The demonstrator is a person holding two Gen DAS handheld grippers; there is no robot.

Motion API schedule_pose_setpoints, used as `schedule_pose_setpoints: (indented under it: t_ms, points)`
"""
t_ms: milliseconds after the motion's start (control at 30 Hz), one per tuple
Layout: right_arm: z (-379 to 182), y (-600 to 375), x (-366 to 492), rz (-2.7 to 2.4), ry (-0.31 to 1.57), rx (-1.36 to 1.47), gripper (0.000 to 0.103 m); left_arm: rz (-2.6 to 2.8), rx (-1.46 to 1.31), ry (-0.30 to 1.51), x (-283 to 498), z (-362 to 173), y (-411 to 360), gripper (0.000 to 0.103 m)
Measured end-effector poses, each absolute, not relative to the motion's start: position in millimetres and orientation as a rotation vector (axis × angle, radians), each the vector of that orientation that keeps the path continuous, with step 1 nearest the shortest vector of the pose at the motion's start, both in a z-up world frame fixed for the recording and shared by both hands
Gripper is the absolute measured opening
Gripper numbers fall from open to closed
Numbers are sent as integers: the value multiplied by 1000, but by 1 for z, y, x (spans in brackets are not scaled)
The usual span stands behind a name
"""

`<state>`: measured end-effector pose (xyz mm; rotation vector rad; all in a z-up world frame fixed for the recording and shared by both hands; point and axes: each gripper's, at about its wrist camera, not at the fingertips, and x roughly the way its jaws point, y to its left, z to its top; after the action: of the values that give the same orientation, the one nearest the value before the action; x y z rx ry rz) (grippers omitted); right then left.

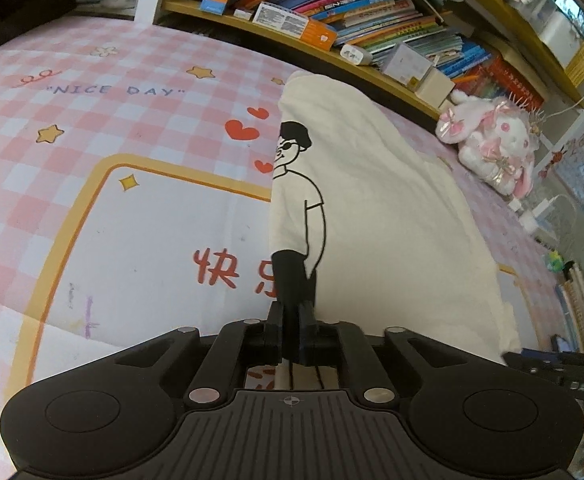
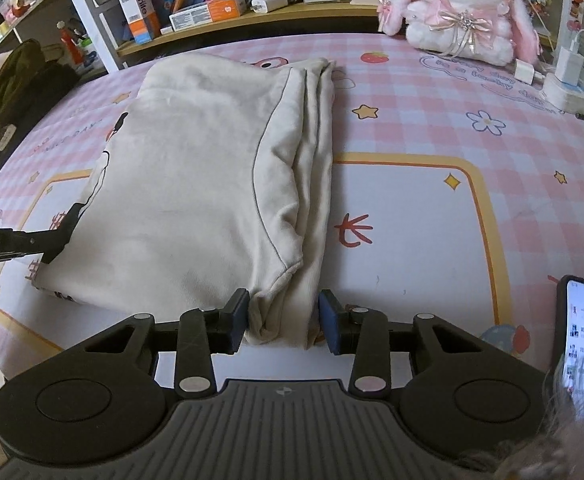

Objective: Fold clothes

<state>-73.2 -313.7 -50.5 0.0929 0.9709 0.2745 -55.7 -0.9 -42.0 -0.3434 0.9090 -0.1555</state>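
On the bed (image 2: 431, 92), across its pink checked sheet, lies a cream shirt (image 2: 196, 184), folded lengthwise, printed figure along its left edge, loose folds bunched along its right edge. At the near hem, right hand-held gripper (image 2: 284, 318): blue pads either side of the bunched cloth, touching it, jaws part-way apart, so gripping the shirt. At the left edge, left hand-held gripper (image 1: 295, 280): fingers almost together, pinched on the shirt's folded edge beside the print. Seen also from the right wrist, low at the left of the shirt. Beyond the bed, a shelf (image 2: 252, 16) of books, with a plush rabbit (image 2: 459, 8) at the bed's far right. Near the right edge, a lit phone (image 2: 583, 340).
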Motion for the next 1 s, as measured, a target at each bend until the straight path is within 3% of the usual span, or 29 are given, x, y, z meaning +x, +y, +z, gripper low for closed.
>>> schedule_pose_setpoints:
  t_ms: [100,167,233,333,767,1000]
  points:
    - [-48,-315,-78,271,963,97,37,-127,-296,897,-61,-36,-5,19]
    - [-46,-314,-83,271,953,90,38,-103,-249,870,-69,-29,-8,29]
    - [-44,-314,-87,270,947,79,42,-82,-211,843,-78,-23,-10,49]
    - [-42,-313,-92,268,943,61,45,-60,-185,809,-92,-18,-9,66]
    - [-41,-310,-109,294,954,42,48,-72,-22,793,-126,-18,-36,80]
    - [-43,-311,-112,297,965,63,49,-63,97,757,-134,-18,-50,92]
